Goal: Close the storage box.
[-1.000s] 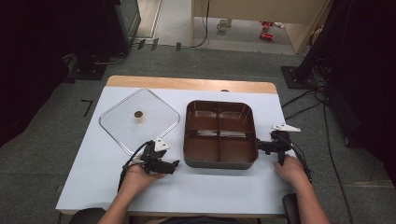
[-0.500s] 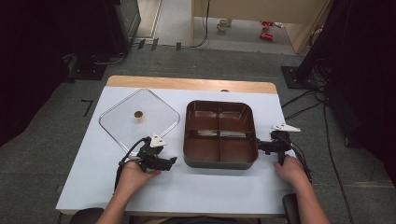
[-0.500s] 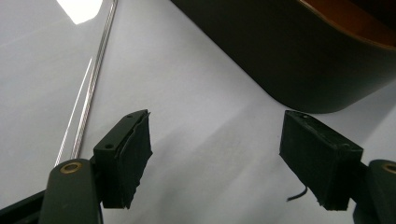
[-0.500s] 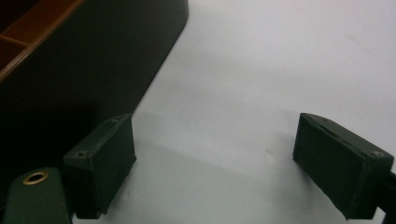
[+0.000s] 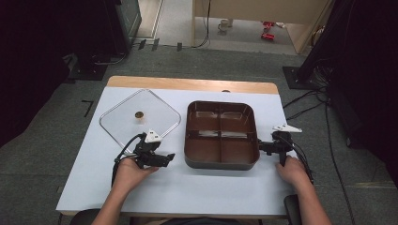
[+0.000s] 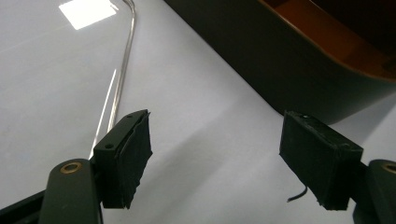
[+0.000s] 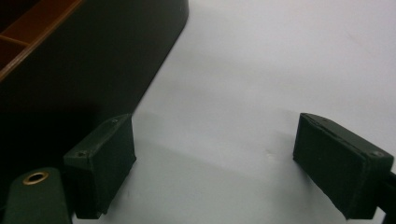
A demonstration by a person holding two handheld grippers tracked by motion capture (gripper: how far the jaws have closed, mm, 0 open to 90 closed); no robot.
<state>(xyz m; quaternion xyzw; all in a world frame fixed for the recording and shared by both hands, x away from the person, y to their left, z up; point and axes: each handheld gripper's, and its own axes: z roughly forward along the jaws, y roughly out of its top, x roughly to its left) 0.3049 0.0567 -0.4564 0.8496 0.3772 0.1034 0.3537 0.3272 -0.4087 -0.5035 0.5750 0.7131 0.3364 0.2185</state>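
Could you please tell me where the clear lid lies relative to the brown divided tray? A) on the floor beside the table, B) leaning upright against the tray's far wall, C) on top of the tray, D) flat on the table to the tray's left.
D: in the high view the clear lid lies flat on the table, left of the brown divided tray and apart from it.

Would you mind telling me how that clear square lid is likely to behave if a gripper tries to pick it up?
The clear lid lies flat on the table, so its thin edge probably gives little to grab. Its glossy, reflective surface suggests it may slip. The small knob at its middle looks the safer hold.
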